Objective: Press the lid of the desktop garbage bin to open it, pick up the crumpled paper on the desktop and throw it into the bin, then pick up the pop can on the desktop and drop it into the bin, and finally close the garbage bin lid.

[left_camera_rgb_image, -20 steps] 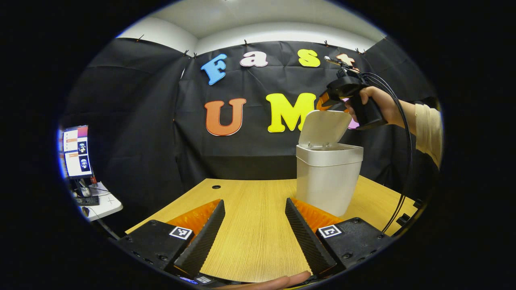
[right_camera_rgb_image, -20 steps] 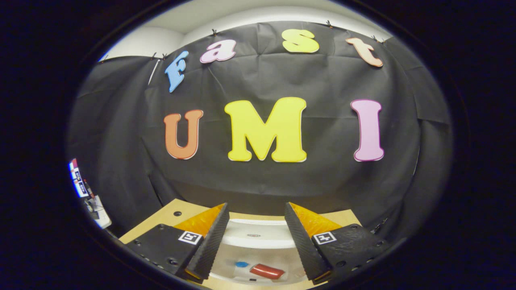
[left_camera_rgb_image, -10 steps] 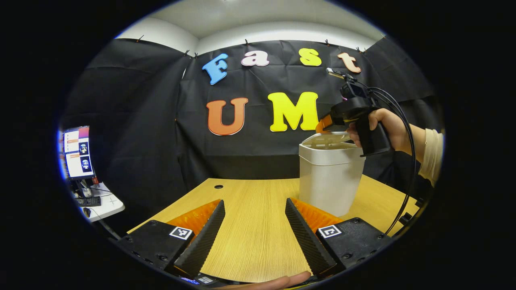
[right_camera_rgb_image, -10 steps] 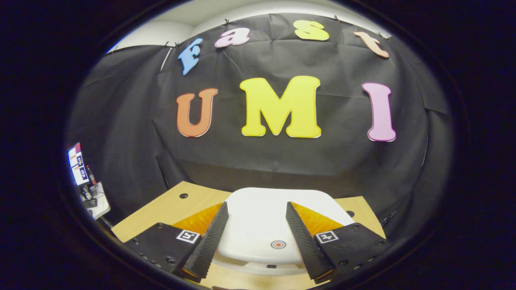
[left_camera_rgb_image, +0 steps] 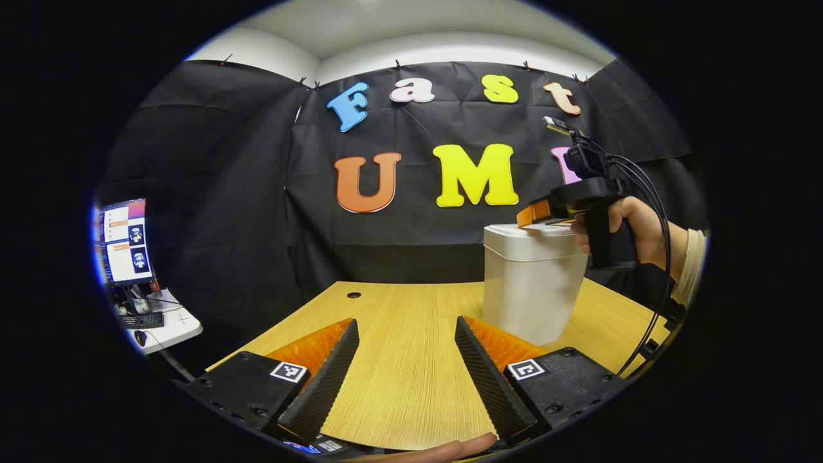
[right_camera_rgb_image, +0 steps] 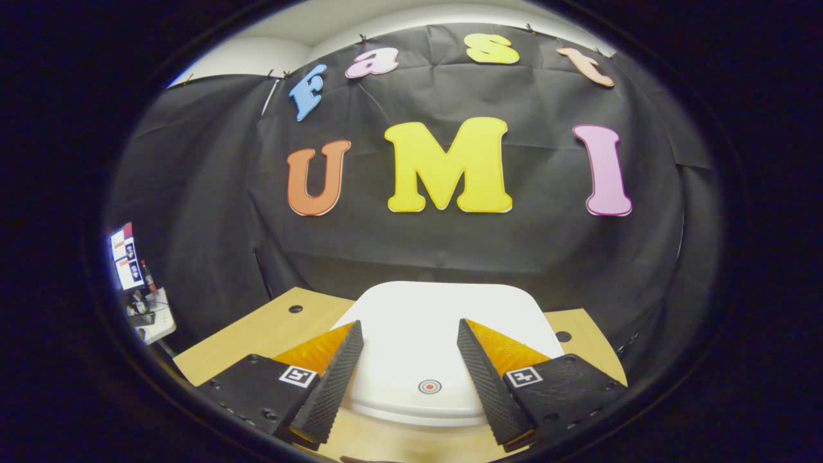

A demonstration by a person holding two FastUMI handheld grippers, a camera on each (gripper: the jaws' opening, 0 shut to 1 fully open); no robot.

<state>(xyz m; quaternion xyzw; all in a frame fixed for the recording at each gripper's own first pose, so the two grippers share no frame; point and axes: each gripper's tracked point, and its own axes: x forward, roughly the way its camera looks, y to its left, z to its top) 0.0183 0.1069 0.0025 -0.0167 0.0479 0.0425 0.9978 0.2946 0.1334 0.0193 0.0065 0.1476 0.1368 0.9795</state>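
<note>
Wood desk [left_camera_rgb_image: 398, 360] carries bin [left_camera_rgb_image: 530, 289] at 2 o'clock, right tool [right_camera_rgb_image: 410, 386] spread, resting on flat lid [right_camera_rgb_image: 437, 328] to latch it; left tool [left_camera_rgb_image: 406, 379] spread, idle.

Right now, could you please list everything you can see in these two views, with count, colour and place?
garbage bin: one, white, standing on the desk's right side.
lid: one, white with a small red ring mark, lying flat on the bin.
desk: one, light wood, with cable holes near its far edge.
side table: one, white, at far left, with a monitor above it.
right gripper: one, fingers apart, over the lid, held by a hand.
left gripper: one, fingers apart, empty, above the desk.
</note>
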